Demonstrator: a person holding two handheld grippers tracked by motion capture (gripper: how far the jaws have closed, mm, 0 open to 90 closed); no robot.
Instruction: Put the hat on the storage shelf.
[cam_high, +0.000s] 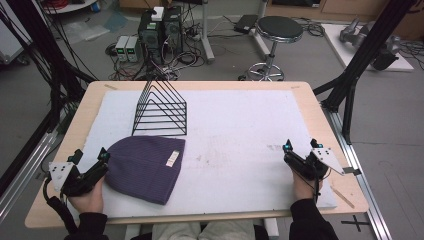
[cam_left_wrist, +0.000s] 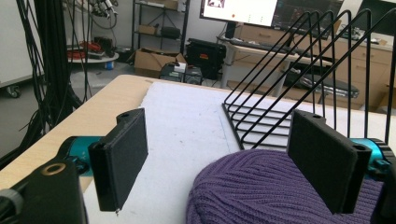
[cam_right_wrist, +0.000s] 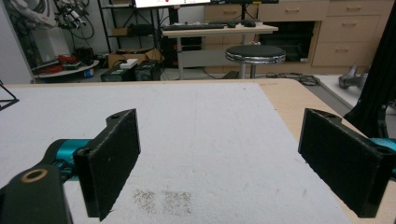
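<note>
On white mat: purple beanie lay flat before wire rack; left gripper beside it, jaws spread, empty. Right gripper well apart, jaws spread, empty.

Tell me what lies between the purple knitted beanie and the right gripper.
Nothing: in the high view, bare white mat separates the purple knitted beanie from the right gripper.
</note>
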